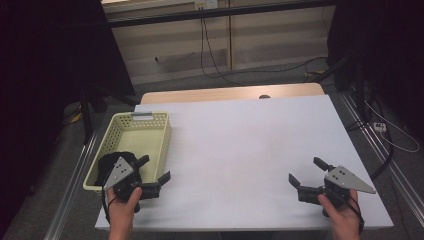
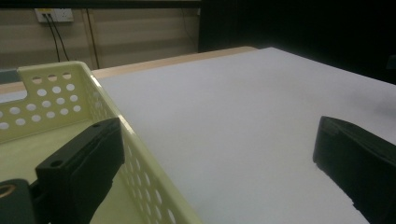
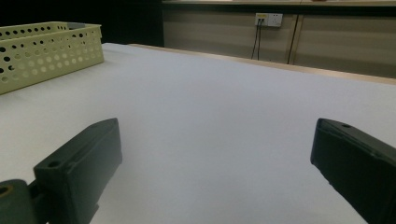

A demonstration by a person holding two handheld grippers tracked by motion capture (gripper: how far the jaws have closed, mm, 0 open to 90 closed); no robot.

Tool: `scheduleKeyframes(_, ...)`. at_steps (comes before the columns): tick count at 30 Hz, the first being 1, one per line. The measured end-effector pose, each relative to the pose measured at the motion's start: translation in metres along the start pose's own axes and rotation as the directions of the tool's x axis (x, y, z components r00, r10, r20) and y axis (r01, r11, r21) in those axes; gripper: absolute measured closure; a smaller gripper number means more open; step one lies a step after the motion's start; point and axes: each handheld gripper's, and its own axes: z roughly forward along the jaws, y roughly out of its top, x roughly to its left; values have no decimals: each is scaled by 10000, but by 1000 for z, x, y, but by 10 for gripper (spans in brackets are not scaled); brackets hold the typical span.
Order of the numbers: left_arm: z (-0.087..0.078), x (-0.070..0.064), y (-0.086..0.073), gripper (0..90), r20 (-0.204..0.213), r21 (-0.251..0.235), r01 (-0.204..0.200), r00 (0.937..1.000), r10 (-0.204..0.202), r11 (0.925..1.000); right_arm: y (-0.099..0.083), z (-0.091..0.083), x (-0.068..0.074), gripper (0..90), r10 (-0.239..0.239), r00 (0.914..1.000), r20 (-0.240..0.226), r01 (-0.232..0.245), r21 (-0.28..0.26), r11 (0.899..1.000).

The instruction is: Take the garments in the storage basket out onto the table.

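Pale yellow perforated plastic basket [image 1: 131, 141] sits at desk's [image 1: 250, 150] left edge, dark bundle inside near end. Left gripper [image 1: 155, 170] released, jaws straddling right wall; right gripper [image 1: 307, 172] released, well apart. Basket likely light, stiff; grip rim.

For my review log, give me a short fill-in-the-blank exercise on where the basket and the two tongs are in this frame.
1. The pale yellow basket stands on the table's ____ side in the high view.
2. The left tongs have their jaws ____, one jaw over the basket and one over the white table.
3. A ____ item lies in the basket's near end.
4. The right tongs hold ____.

Missing words: left; open; black; nothing
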Motion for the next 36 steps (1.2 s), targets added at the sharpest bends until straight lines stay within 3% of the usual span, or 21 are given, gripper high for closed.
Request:
scheduleKeyframes(17, -3, 1, 4, 24, -55, -19, 53, 10000, -53, 10000, 0, 1, 1, 15, 61, 10000, -32, -62, -41, 10000)
scheduleKeyframes(24, -7, 4, 11, 24, -61, -251, 382, 9992, -384, 9990, 0, 1, 1, 15, 28, 10000, -71, -29, -40, 10000)
scheduleKeyframes(29, -6, 6, 15, 25, -45, -123, 435, 9990, -436, 9990, 0, 1, 0, 15, 74, 9999, -73, -74, -40, 10000)
scheduleKeyframes(33, -9, 9, 29, 26, -225, -247, 254, 9994, -260, 9994, 1, 1, 0, 15, 133, 9999, -69, -133, -125, 9998)
scheduleKeyframes(36, -10, 18, 45, 26, -510, -202, 216, 9984, -226, 9996, 1, 1, 0, 15, 166, 9998, -74, -167, -136, 9998)
